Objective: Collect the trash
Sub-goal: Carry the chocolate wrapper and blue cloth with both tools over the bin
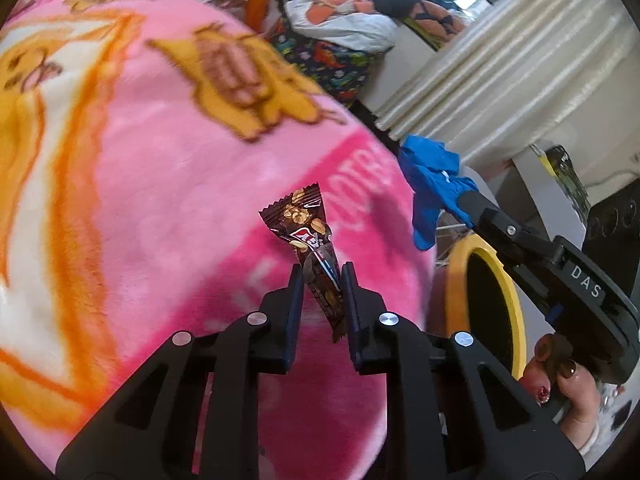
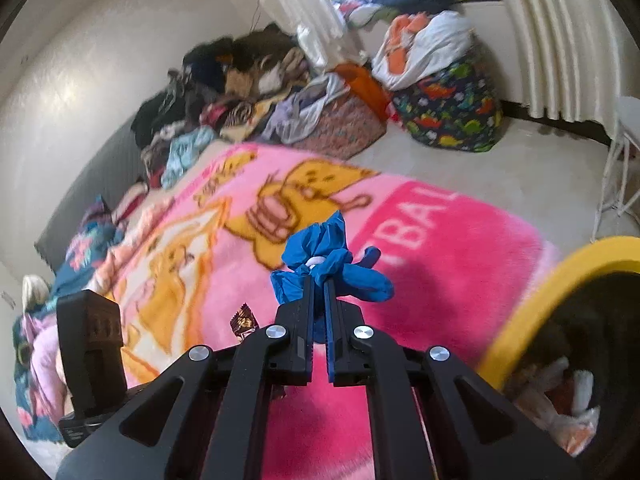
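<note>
One brown snack wrapper [image 1: 310, 240] stands upright in the left hand-held gripper [image 1: 322, 280], clamped at its lower half, long axis pointing up and away over the pink blanket [image 1: 160, 200]. One crumpled blue glove [image 2: 328, 264] bunches ahead of the right hand-held gripper [image 2: 319, 284], pinched tight. One yellow-rimmed bin [image 2: 532, 312] sits right.

The left wrist view looks forward and downward along the left hand-held gripper [image 1: 320, 276], close over a fluffy pink blanket with yellow cartoon animals [image 1: 152, 184], facing a pleated cream curtain [image 1: 500, 60].

The right wrist view looks along the right hand-held gripper [image 2: 319, 280], also tilted down and close to the blanket [image 2: 440, 248], facing across the bed toward piled clothes.

Both share the blanket, the yellow-rimmed black bin [image 1: 514, 292] [image 2: 532, 300] (at the right edge in each), and a dinosaur-print fabric bag [image 1: 336, 64] [image 2: 452, 112]; each view also catches the other gripper.
</note>
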`<state>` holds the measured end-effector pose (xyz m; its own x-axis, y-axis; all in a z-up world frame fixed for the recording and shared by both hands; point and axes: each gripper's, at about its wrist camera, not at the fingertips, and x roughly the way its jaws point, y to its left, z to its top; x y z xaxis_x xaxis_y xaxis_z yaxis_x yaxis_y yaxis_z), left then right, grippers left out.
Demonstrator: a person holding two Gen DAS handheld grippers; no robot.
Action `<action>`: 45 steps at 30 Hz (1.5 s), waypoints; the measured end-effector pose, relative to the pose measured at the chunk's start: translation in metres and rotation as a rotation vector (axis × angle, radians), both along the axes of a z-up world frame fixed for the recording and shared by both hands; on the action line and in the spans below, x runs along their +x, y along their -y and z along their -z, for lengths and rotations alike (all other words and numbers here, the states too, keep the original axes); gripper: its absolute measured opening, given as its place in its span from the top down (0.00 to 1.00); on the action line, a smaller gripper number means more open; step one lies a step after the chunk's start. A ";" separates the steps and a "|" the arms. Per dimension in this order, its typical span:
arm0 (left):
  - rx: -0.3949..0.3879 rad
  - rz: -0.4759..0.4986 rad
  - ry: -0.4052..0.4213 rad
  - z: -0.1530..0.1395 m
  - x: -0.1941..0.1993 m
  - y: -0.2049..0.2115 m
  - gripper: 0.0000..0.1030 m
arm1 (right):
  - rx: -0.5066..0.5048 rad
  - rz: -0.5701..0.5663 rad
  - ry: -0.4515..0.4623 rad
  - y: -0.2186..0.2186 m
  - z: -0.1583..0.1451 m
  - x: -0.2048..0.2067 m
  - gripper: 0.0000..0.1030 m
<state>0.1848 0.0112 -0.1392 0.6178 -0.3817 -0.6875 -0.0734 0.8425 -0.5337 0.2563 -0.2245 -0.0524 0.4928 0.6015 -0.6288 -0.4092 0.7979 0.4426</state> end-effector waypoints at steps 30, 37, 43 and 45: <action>0.080 0.237 0.137 -0.051 -0.013 0.127 0.87 | -0.004 0.310 -0.008 0.156 -0.008 -0.084 0.95; 0.095 0.295 0.135 -0.050 -0.013 0.151 0.87 | -0.012 0.346 -0.018 0.172 -0.002 -0.095 0.95; 0.102 0.354 0.125 -0.046 -0.010 0.172 0.87 | -0.011 0.384 -0.030 0.187 0.001 -0.099 0.95; 0.112 0.377 0.123 -0.045 -0.009 0.182 0.87 | -0.013 0.397 -0.034 0.192 0.002 -0.101 0.95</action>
